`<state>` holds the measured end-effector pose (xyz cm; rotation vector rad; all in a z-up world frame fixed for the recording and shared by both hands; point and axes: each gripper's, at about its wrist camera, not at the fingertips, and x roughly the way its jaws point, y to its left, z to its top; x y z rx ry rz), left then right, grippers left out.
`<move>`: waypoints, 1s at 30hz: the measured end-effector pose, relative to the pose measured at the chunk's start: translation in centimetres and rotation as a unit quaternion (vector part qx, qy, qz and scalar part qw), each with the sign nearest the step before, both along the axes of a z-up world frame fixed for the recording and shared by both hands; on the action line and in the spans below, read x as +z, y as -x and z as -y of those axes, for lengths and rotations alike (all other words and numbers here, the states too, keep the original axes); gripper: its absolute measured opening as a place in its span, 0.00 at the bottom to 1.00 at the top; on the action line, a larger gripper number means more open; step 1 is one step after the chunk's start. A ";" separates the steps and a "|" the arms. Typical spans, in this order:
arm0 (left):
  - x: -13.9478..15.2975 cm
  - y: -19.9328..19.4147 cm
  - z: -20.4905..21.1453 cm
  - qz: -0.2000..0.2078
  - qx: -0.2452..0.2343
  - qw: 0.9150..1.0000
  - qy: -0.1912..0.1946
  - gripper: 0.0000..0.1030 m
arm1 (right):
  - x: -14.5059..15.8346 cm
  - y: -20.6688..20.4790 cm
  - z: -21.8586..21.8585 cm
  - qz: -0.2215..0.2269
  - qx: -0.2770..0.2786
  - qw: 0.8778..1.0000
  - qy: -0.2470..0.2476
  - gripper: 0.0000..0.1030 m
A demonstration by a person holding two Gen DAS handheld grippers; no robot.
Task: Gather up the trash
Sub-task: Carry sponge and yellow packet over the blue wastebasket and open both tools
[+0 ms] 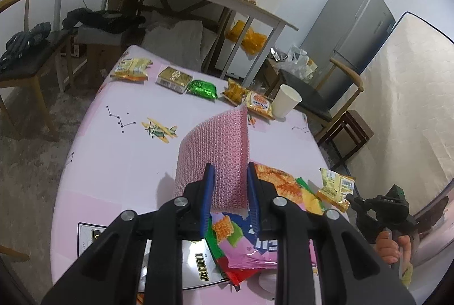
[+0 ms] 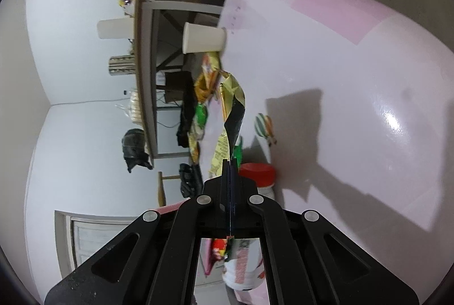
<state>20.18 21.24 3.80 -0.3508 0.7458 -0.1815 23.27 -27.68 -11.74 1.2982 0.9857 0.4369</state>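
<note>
left fingers (image 1: pixel 228 185) clamp pink sponge (image 1: pixel 212 154) | right fingers (image 2: pixel 230 163) pinch yellow wrapper (image 2: pixel 231 117) | box (image 1: pixel 198 262) reads "100W"

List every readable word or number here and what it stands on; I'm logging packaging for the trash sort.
"100W": white printed panel on the pink table, seen upside down.
Snack wrappers: printing too small or blurred to read.
Wrapper in the right claw: lettering blurred.

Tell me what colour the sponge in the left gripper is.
Pink, with a glittery mesh weave; the sponge shows best in the left wrist view.
</note>
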 end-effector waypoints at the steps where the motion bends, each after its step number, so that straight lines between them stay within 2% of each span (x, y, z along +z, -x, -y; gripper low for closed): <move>1: 0.2 0.1 0.0 0.003 -0.001 1.000 0.000 0.21 | 0.2 0.0 0.0 0.003 -0.001 1.000 -0.001 0.00; 15: 3.5 3.2 0.9 0.057 -0.012 0.998 0.019 0.21 | 4.0 1.0 -0.5 0.054 0.019 0.998 -0.013 0.00; 30: 6.0 7.2 2.9 0.093 -0.040 0.994 0.035 0.21 | 7.4 4.7 -0.8 0.098 0.042 0.994 0.000 0.00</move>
